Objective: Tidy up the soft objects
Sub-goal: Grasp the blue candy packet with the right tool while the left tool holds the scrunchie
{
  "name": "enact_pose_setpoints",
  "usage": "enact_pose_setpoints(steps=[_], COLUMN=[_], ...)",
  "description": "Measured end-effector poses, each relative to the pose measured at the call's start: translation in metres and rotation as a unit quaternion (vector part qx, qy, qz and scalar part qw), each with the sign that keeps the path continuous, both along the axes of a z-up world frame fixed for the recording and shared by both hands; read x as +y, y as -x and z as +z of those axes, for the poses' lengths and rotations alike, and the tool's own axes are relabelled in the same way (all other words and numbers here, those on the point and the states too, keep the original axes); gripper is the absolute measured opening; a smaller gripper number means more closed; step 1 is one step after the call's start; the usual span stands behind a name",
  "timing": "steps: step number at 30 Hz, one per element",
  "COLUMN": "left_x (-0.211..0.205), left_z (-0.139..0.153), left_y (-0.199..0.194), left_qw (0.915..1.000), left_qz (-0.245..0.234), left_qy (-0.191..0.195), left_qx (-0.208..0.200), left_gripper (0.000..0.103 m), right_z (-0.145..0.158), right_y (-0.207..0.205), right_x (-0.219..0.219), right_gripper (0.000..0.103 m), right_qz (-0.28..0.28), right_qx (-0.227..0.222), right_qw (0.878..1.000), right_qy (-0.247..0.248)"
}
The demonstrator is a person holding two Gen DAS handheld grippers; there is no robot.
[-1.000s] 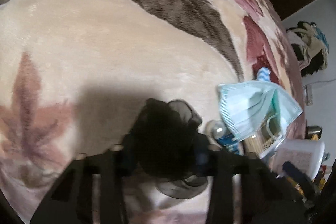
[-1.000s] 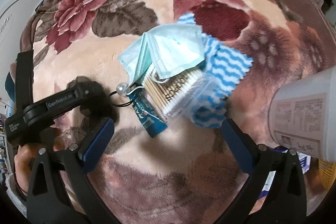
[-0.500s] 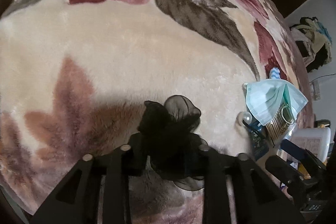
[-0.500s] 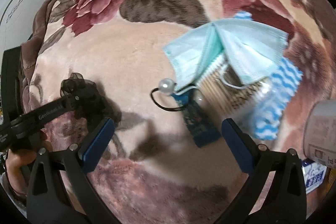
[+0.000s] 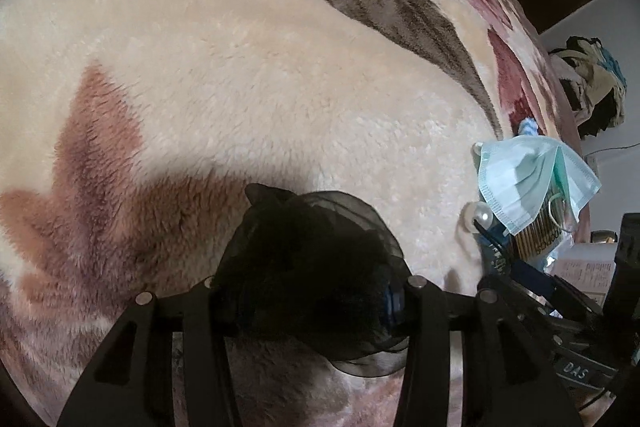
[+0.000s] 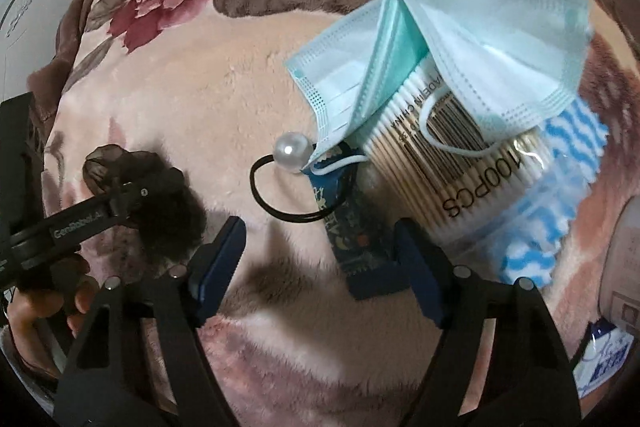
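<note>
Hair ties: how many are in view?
2: a black scrunchie clamped in the left hand-held gripper, and a pearl tie beside the mask. Others may be hidden underneath.

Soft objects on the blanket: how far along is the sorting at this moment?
Early. Nothing looks sorted yet. In hand: the left tool is shut on the black scrunchie, apart from the rest. Left: the face mask draped over the cotton swab pack, the blue striped cloth and the pearl hair tie, with the open right tool poised near it.
</note>
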State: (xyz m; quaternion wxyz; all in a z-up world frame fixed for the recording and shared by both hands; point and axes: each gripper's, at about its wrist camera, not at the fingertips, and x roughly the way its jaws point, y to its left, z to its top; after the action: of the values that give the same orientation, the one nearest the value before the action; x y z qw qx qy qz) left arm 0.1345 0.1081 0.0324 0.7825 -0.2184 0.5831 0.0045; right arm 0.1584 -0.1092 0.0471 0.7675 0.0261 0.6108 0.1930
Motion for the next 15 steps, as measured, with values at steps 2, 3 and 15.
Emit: enact_pose_setpoints(steps=[2,3,15], left_x=[0.0,-0.001,-0.004], left_z=[-0.001,-0.001,0.01], left_y=[0.0,0.0,0.02], left_qw=[1.0,1.0,0.9996], left_qz=[0.0,0.0,-0.018], left_qy=[-0.002,-0.004,-0.023], left_qx=[0.0,0.0,0.005], left_gripper=[0.048,0.048,0.026], right_z=[-0.004,-0.007,-0.007], right_y=[-0.001,-0.001,0.028], right_x=[0.001,0.003,-0.001], right_gripper=[0.07,0.065,0.026], right_qz=[0.004,0.008,0.043], right_qx=[0.001,0.002,0.017], right_qw=[1.0,1.0,0.999], right_qy=[-0.002,-0.001,0.023])
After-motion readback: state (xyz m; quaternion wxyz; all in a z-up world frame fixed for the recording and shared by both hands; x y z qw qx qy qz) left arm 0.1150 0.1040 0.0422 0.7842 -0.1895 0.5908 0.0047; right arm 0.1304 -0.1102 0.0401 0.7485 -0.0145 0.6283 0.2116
